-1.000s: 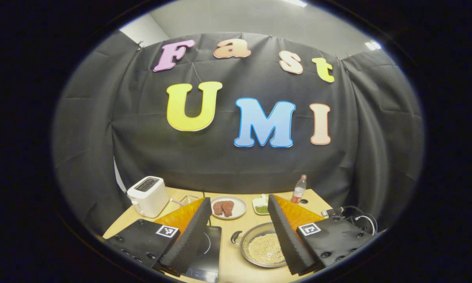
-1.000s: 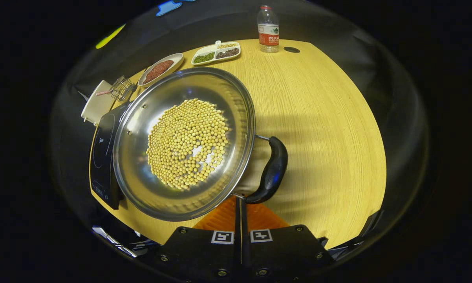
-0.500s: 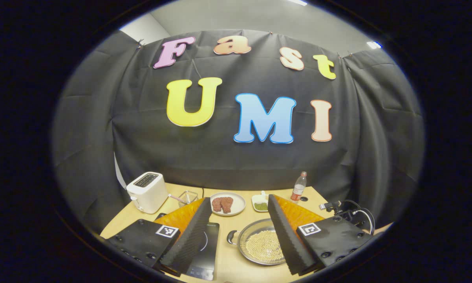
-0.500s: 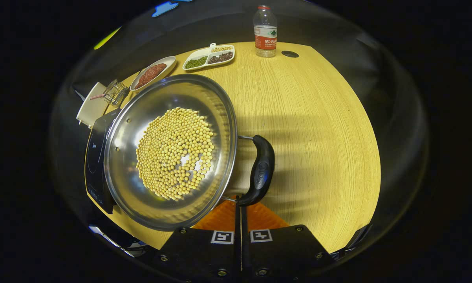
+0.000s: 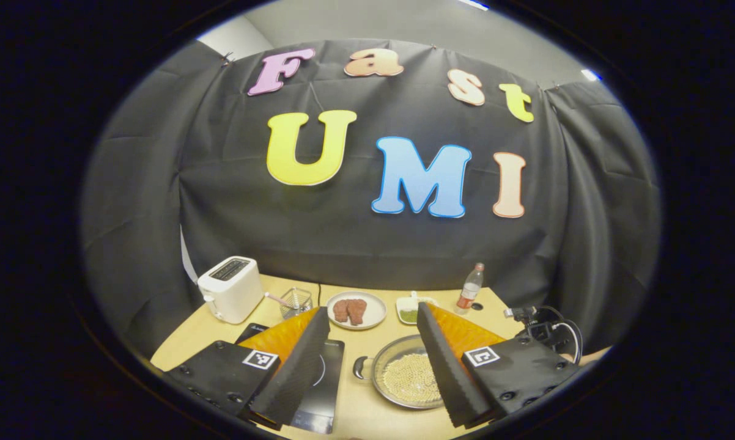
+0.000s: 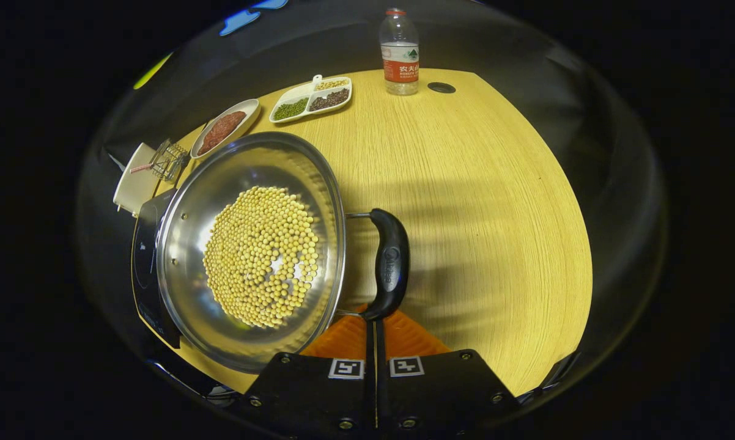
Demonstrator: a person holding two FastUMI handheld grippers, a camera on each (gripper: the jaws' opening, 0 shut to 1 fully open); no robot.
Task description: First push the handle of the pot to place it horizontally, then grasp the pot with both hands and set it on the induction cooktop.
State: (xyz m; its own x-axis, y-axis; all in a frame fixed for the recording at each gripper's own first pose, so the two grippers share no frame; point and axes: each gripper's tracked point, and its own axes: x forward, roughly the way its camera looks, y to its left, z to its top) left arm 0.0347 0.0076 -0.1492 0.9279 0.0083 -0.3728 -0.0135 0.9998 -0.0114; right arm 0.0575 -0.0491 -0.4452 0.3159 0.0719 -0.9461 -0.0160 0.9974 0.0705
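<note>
The table (image 6: 477,201) carried the cooktop (image 6: 144,269) with the pot (image 6: 251,256) of beans just beside it, overlapping its edge. The right gripper (image 6: 375,327), fingers together, nudged the handle (image 6: 391,266); best pushed slowly, low, to avoid spilling. The left gripper (image 5: 373,360) hung spread apart above.

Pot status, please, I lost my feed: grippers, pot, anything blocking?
Right gripper shut, tips at pot handle. Left gripper open, held high. Pot of beans beside cooktop.
</note>
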